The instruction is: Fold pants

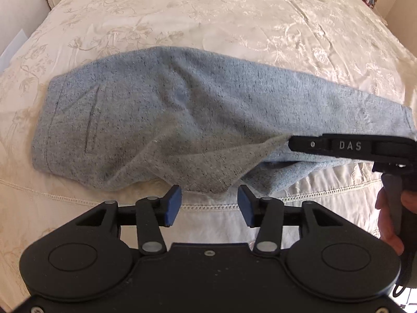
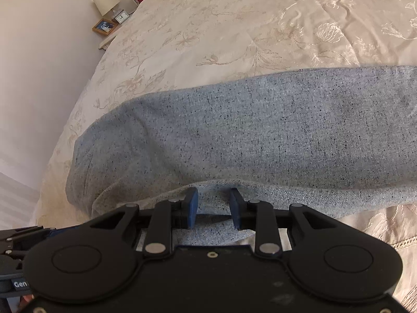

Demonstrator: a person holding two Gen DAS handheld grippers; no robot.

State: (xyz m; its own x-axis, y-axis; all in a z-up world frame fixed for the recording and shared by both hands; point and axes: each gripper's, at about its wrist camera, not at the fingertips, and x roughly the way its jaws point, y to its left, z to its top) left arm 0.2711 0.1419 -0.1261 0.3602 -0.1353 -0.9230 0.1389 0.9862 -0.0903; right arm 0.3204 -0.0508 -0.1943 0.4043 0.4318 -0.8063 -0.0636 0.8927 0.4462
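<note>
Grey-blue flecked pants [image 1: 169,109] lie across the bed, waistband and pocket to the left, legs running right. My left gripper [image 1: 209,203] hovers open at the pants' near edge, with nothing between its blue pads. In the left wrist view my right gripper [image 1: 290,143] comes in from the right, held by a hand [image 1: 391,221], and a flap of the near leg rises to its tip. The right wrist view shows that gripper [image 2: 214,204] shut on a fold of the pants [image 2: 260,130], with fabric bunched between the pads.
The pants rest on a cream embroidered bedspread [image 1: 208,13] with a lace seam [image 1: 78,198] near the front. A nightstand beside the bed carries a lamp [image 2: 105,2], a clock [image 2: 121,17] and a photo frame [image 2: 104,26]. The bed's edge drops off at the left of the right wrist view.
</note>
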